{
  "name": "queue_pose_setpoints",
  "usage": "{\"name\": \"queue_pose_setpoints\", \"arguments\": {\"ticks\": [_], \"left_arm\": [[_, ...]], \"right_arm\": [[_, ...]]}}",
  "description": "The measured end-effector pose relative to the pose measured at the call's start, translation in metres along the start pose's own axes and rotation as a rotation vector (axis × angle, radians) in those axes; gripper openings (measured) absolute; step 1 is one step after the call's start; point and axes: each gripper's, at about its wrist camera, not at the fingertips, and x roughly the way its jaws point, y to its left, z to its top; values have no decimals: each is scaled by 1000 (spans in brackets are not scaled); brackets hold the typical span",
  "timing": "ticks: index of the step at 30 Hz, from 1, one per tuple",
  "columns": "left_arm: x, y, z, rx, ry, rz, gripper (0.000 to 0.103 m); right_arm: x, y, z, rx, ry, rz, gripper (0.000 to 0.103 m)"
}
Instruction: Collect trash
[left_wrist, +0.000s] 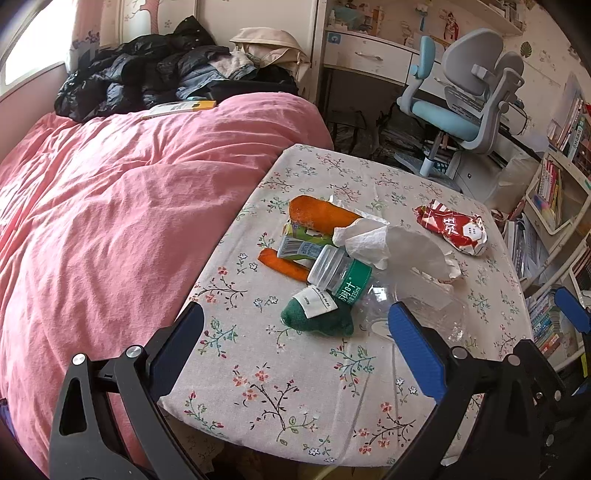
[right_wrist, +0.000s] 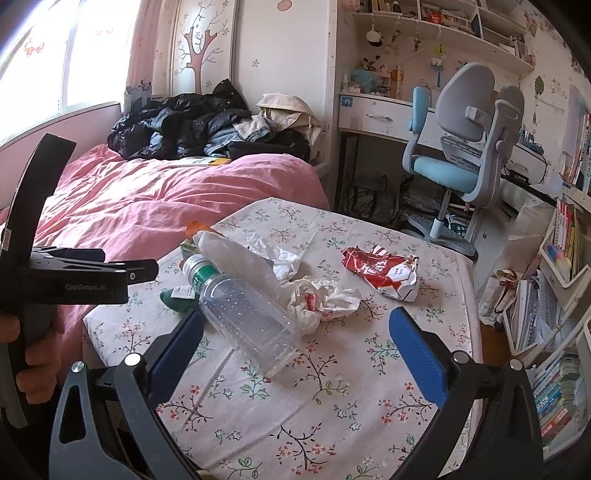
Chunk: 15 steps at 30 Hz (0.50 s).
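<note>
desk (right_wrist: 436, 369): a small floral-cloth desk stood beside the pink bed (left_wrist: 110, 203); it carried all the litter, none of it in any bin or bag that i could see.
plastic bottle (right_wrist: 251, 325): a clear, empty bottle with a green label lay on its side, cap toward the bed, its base nearest the right gripper.
red wrapper (right_wrist: 384, 273): a crumpled red-and-white packet lay apart from the heap, toward the far right of the desk.
tissues (right_wrist: 321, 299): crumpled white paper lay touching the bottle's side, with more of it behind.
drink carton (left_wrist: 299, 243): a flattened green carton lay under the bottle's neck, among orange and green fabric pieces that may not be trash.
left gripper (left_wrist: 295, 325): its fingers were spread wide and held nothing, hovering over the near edge of the desk, short of the bottle.
right gripper (right_wrist: 295, 325): its fingers were likewise wide apart and empty, pointed at the bottle's base.
progress: judged from this, collecting had not begun; every piece was left to pick up, and no container showed.
</note>
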Motion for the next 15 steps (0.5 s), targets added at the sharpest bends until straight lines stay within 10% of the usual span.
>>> {"name": "queue_pose_setpoints", "arguments": {"ticks": [15], "left_arm": [[3,-5,-4,6,-11,-45,97]], "right_arm": [[68,-51,3,164,222,-41,97]]}}
